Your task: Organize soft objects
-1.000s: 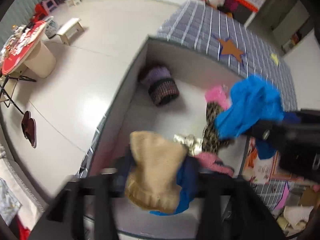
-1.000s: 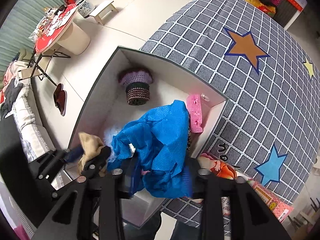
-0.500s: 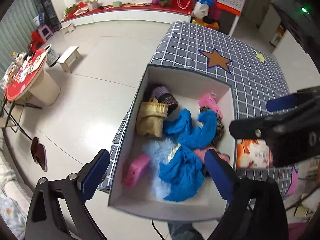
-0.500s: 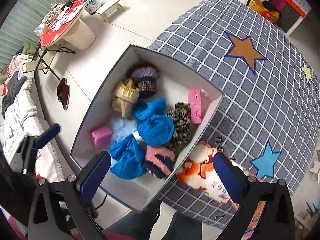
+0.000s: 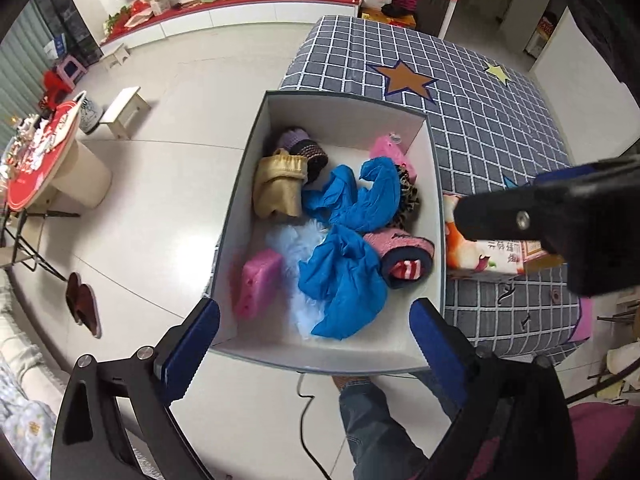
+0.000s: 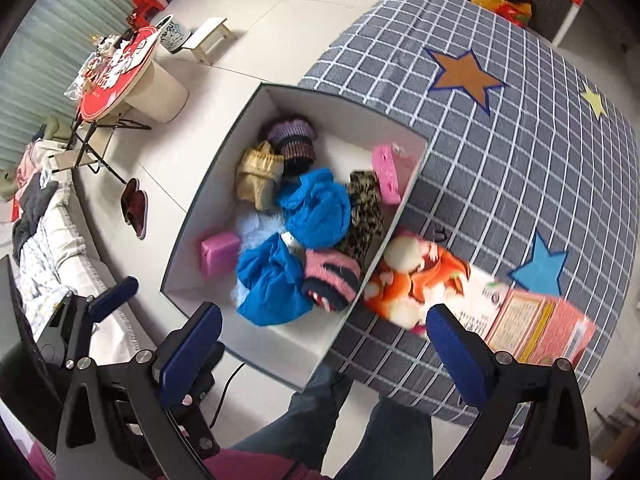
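A white open box (image 5: pixel 236 184) (image 6: pixel 208 200) sits at the edge of a grey checked table. It holds several soft things: a beige knit hat (image 5: pixel 278 188) (image 6: pixel 258 172), a purple-and-dark knit hat (image 5: pixel 304 148) (image 6: pixel 292 144), blue cloths (image 5: pixel 344 276) (image 6: pixel 314 208), a leopard-print cloth (image 6: pixel 362 212), a pink striped sock (image 5: pixel 404 252) (image 6: pixel 330 276), pink sponges (image 5: pixel 256 288) (image 6: pixel 218 250) and pale fluffy fabric. My left gripper (image 5: pixel 314 344) is open and empty, high above the box's near edge. My right gripper (image 6: pixel 326 344) is open and empty, also above the near edge.
A colourful printed carton (image 6: pixel 480 300) (image 5: pixel 492 252) lies on the checked tablecloth (image 6: pixel 520 140) right of the box. The person's legs (image 6: pixel 340 432) stand below. A red round table (image 6: pixel 116 68), stools and slippers are on the white floor at left.
Both grippers let go of the beige hat and the blue cloth, which now lie in the box, then opened wide and rose away from it.
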Action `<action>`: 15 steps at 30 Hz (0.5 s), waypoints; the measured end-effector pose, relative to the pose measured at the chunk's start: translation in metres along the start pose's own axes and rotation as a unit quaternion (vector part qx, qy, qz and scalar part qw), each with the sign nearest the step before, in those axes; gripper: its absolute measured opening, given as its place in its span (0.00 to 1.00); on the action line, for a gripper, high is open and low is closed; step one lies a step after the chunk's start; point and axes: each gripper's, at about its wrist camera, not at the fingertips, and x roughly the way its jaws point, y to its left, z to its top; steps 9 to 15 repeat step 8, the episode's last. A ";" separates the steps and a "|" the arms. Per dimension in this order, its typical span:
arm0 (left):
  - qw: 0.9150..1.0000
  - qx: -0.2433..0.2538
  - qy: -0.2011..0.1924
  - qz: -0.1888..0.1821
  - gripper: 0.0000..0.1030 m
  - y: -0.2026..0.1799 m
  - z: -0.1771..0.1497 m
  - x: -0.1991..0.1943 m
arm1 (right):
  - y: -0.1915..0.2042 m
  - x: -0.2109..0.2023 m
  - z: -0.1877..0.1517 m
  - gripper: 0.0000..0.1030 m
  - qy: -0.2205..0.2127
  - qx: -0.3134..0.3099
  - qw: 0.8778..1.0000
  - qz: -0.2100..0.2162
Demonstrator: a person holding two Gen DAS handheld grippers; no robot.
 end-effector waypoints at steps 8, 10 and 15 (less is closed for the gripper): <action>0.999 -0.016 -0.045 -0.014 0.94 0.010 -0.006 -0.014 | 0.001 -0.007 -0.013 1.00 -0.010 0.006 1.000 -0.007; 0.999 -0.016 -0.045 -0.014 0.94 0.010 -0.006 -0.014 | 0.001 -0.007 -0.013 1.00 -0.010 0.006 1.000 -0.007; 0.999 -0.016 -0.045 -0.014 0.94 0.010 -0.006 -0.014 | 0.001 -0.007 -0.013 1.00 -0.010 0.006 1.000 -0.007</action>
